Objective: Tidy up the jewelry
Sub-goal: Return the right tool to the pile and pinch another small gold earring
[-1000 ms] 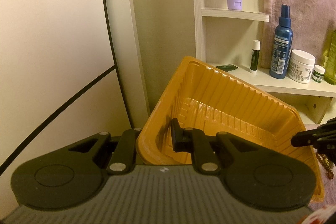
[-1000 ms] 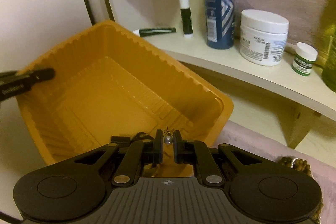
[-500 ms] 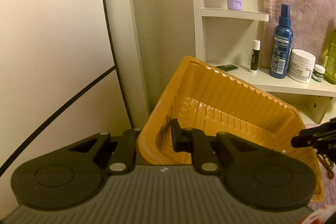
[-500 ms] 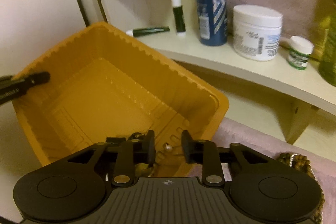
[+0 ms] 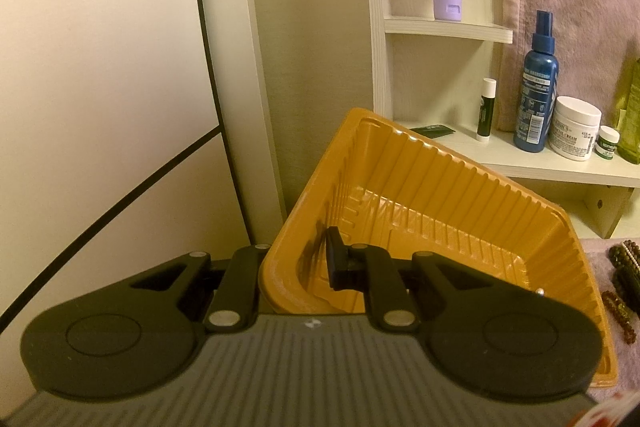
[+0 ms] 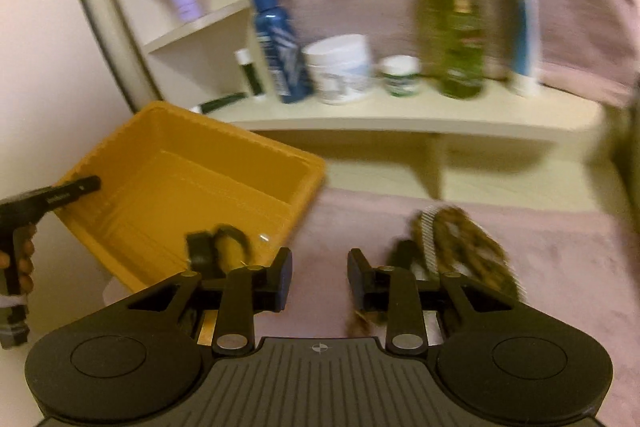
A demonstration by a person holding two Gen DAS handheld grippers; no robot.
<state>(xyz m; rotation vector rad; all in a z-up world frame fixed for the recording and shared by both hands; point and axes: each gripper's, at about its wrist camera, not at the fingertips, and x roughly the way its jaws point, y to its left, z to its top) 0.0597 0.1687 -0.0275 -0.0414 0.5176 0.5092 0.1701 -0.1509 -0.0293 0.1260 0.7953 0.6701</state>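
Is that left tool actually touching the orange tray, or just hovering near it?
Touching. The left wrist view shows the left tool clamped on the tray wall, one finger inside, one outside, holding it tilted.

Right gripper [image 6: 319,274] swung off ribbed orange plastic tray [image 6: 224,151], now over pink cloth [image 6: 540,251] beside heap of brown beaded bracelets [image 6: 460,239]. Its jaws just opened, nothing between them. Small silver-beaded piece [image 5: 540,291], held a second ago, now lies in tray. Dark item [image 6: 216,243] inside tray newly seen, probably jewelry; view blurred.
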